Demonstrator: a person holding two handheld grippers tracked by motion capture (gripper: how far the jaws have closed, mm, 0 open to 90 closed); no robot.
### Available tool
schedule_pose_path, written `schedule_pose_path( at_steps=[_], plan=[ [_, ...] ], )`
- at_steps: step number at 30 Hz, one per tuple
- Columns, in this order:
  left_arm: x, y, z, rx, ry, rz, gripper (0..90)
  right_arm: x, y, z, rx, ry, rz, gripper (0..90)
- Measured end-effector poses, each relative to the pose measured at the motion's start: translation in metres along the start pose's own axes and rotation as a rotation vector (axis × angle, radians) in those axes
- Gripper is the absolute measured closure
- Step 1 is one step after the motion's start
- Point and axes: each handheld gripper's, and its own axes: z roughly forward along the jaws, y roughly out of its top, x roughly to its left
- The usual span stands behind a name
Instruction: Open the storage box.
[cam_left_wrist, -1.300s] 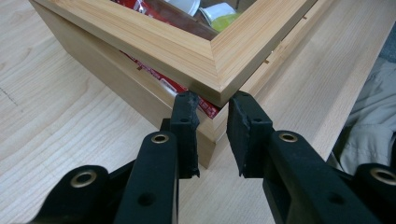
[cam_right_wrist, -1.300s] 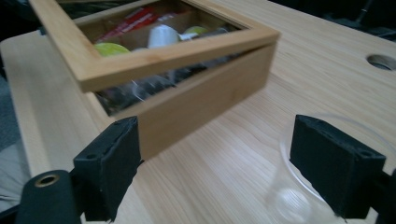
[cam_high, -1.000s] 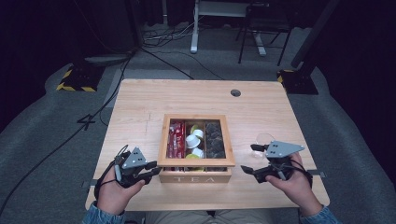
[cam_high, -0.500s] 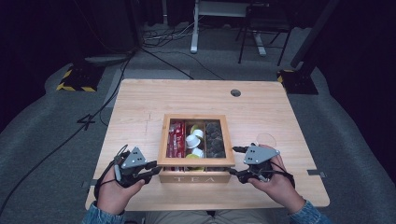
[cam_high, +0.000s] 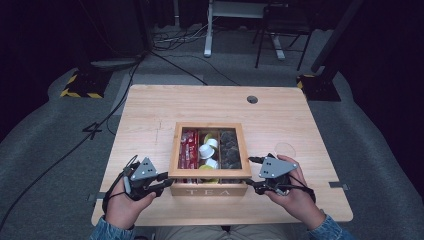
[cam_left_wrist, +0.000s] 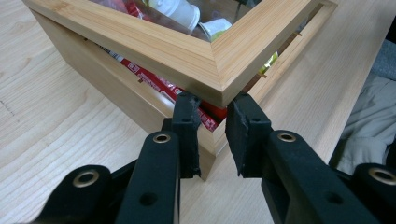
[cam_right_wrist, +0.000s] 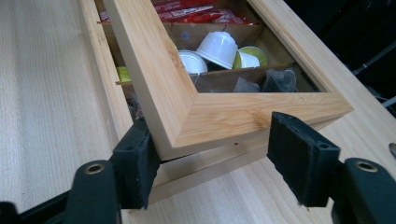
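A wooden tea box marked TEA stands near the table's front edge. Its glass-windowed lid is lifted a little at the front, and a gap shows under it. Red packets, white pods and dark tea bags lie inside. My left gripper is at the front left corner, its jaws shut on the lid's corner. My right gripper straddles the lid's front right corner. Its jaws have just been closing; one pad touches the lid and the other pad stands off it.
The table stretches bare behind and to both sides of the box. A cable hole sits at the back right and a clear round disc lies right of the box. Cables and chair legs stand on the dark floor beyond.
My right gripper has moved left to the box's front right corner and its jaws have narrowed around the lid. The left gripper has stayed put.
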Motion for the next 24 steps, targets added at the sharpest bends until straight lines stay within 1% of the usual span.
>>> schedule_pose_path(
  at_steps=[3, 6, 8, 10, 11, 12, 13, 14, 15, 16, 18, 21, 24],
  plan=[
    [0.0, 0.001, 0.0, -0.025, -0.006, 0.001, 70.7, 0.0, 0.003, -0.004, -0.013, -0.013, -0.019, 37.0],
    [0.0, 0.003, -0.001, -0.054, 0.007, 0.005, 66.4, -0.002, 0.007, -0.008, -0.026, -0.021, -0.02, 37.4],
    [0.002, 0.004, -0.001, -0.085, 0.023, 0.01, 58.9, -0.005, 0.011, -0.011, -0.038, -0.026, -0.024, 37.4],
    [0.003, 0.005, -0.001, -0.109, 0.052, 0.011, 49.0, -0.008, 0.014, -0.014, -0.048, -0.028, -0.028, 38.6],
    [0.004, 0.005, -0.001, -0.106, 0.069, 0.01, 42.8, -0.01, 0.016, -0.015, -0.053, -0.029, -0.028, 40.0],
    [0.005, 0.005, 0.0, -0.105, 0.074, 0.0, 39.4, -0.011, 0.018, -0.016, -0.057, -0.03, -0.031, 40.4],
    [0.006, 0.005, 0.001, -0.103, 0.079, -0.005, 37.2, -0.013, 0.02, -0.018, -0.063, -0.034, -0.029, 40.7],
    [0.007, 0.004, 0.002, -0.1, 0.075, -0.017, 35.6, -0.015, 0.022, -0.019, -0.068, -0.034, -0.03, 41.2],
    [0.008, 0.004, 0.003, -0.098, 0.076, -0.019, 33.9, -0.017, 0.023, -0.02, -0.072, -0.032, -0.024, 42.1],
    [0.008, 0.003, 0.004, -0.096, 0.075, -0.029, 33.0, -0.018, 0.024, -0.021, -0.076, -0.03, -0.023, 42.9],
    [0.01, 0.002, 0.005, -0.091, 0.08, -0.03, 31.5, -0.023, 0.028, -0.023, -0.085, -0.019, -0.019, 44.5],
    [0.012, -0.002, 0.008, -0.073, 0.105, -0.053, 27.0, -0.029, 0.031, -0.025, -0.102, 0.01, -0.013, 50.3],
    [0.016, -0.007, 0.01, -0.056, 0.111, -0.066, 26.5, -0.037, 0.033, -0.027, -0.118, 0.022, -0.002, 51.7]
  ],
)
